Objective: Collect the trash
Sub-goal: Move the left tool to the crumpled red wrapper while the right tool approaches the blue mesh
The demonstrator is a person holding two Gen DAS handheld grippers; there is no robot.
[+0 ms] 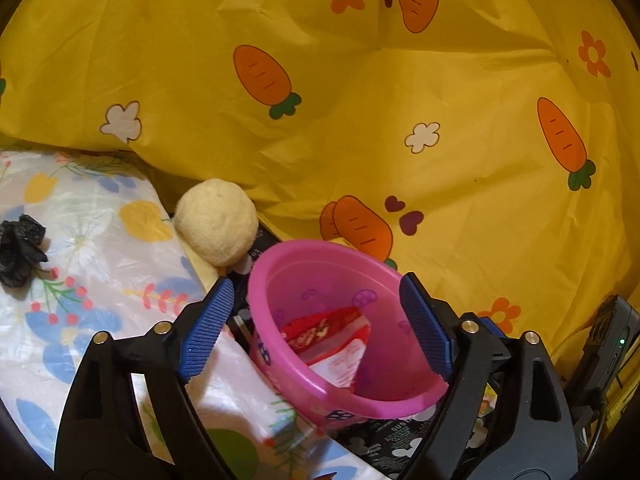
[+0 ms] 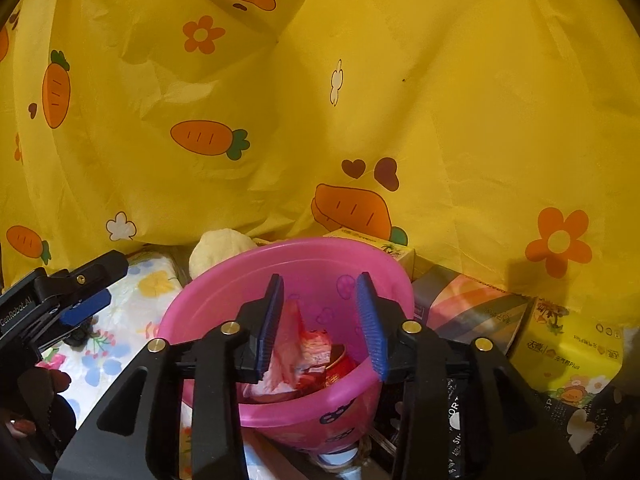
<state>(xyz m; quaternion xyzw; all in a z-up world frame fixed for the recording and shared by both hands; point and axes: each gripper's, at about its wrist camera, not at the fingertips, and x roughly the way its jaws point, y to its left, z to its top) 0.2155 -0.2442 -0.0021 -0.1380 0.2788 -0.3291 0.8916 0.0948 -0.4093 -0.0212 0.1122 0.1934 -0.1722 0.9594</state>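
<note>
A pink plastic bowl (image 1: 280, 280) (image 2: 224, 292) holds red and white snack wrappers (image 1: 328, 336) (image 2: 320, 354). My left gripper (image 1: 316, 324) is open, its blue pads standing on either side of the bowl with a gap at the left pad. Over the bowl's inside my right gripper (image 2: 320, 322) is open. A red wrapper (image 2: 290, 332) hangs upright against its left pad, and the right pad is clear of it. On the floral sheet to the left lies a crumpled black bag (image 1: 20, 252).
Yellow carrot-print cloth (image 1: 400, 120) (image 2: 440, 100) hangs close behind everything. A cream fuzzy ball (image 1: 218, 226) (image 2: 220, 248) sits beside the bowl. Tissue packs and boxes (image 2: 568, 344) stand to the right. The floral plastic sheet (image 1: 80, 240) covers the left. A black device (image 1: 612, 340) is at the right edge.
</note>
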